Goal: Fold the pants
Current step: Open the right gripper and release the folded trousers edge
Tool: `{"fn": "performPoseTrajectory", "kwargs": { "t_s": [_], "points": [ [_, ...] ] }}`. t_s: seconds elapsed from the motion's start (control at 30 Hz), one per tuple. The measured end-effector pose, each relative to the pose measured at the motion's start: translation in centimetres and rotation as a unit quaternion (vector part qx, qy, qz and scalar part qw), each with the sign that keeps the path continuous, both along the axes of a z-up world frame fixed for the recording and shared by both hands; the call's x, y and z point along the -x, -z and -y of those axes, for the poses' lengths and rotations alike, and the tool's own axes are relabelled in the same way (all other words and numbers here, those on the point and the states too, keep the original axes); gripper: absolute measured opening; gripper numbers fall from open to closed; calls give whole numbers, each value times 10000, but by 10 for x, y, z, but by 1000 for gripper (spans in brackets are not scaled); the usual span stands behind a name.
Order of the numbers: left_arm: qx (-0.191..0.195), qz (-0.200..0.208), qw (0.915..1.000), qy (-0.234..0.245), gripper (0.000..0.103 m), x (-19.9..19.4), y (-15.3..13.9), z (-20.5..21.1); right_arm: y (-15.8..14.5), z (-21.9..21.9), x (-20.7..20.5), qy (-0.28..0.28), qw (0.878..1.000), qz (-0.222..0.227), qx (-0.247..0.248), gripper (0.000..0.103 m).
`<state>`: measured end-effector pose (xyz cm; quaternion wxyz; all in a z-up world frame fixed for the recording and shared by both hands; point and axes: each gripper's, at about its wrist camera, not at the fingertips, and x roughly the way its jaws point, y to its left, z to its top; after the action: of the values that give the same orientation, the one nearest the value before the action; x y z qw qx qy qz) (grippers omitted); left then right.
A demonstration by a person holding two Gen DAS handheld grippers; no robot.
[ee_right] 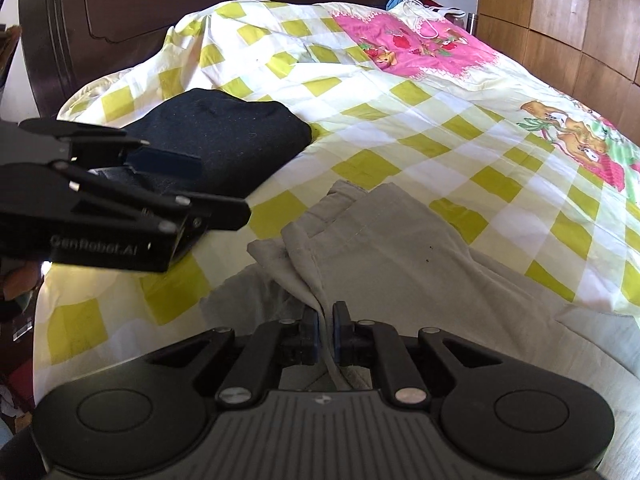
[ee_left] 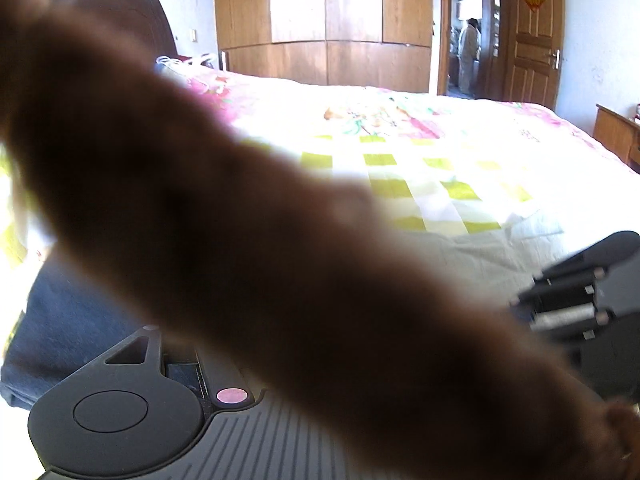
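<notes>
From the left wrist, a blurred brown shape (ee_left: 256,240), seemingly an arm, is blocking most of the lens, so whether the left tongs (ee_right: 188,184) are released cannot be told here; the other gripper is showing at far right. From the right wrist, the right tongs (ee_right: 326,330) are pinching a thin ridge of the grey pants (ee_right: 384,248), which are lying just ahead on the checked quilt (ee_right: 400,120). The left tongs are hovering spread, grasping nothing, beside a dark folded garment (ee_right: 224,136). That narrow pinch looks liable to slip, and the blinded left view could misplace its grab.
</notes>
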<state>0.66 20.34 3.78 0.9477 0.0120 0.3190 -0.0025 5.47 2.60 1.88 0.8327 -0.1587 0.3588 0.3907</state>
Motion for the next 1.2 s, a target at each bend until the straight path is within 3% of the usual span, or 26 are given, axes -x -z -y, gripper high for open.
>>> {"fn": "performPoseTrajectory", "kwargs": {
  "t_s": [0.53,0.57,0.7,0.8,0.93,1.07,1.2],
  "points": [
    [57,-156,9998,117,61,-7,8,4,17,-11,0,-21,9999,114,87,26],
    [58,-175,9998,103,61,-7,10,3,18,-10,-1,65,9999,112,78,22],
    [90,-255,9996,10,61,-4,16,-5,-5,3,2,259,9985,174,-448,20],
    [123,-249,9996,-75,61,-3,18,-10,-10,-7,10,25,9985,399,-379,20],
    [69,-140,9998,-82,61,1,13,-9,14,-24,19,-265,9990,367,-15,20],
    [66,-115,9999,-14,61,-1,11,-5,23,-30,39,-708,9939,827,196,20],
    [152,-46,9998,101,61,-5,10,3,19,-25,45,-771,9915,1036,142,20]
  ]
}}
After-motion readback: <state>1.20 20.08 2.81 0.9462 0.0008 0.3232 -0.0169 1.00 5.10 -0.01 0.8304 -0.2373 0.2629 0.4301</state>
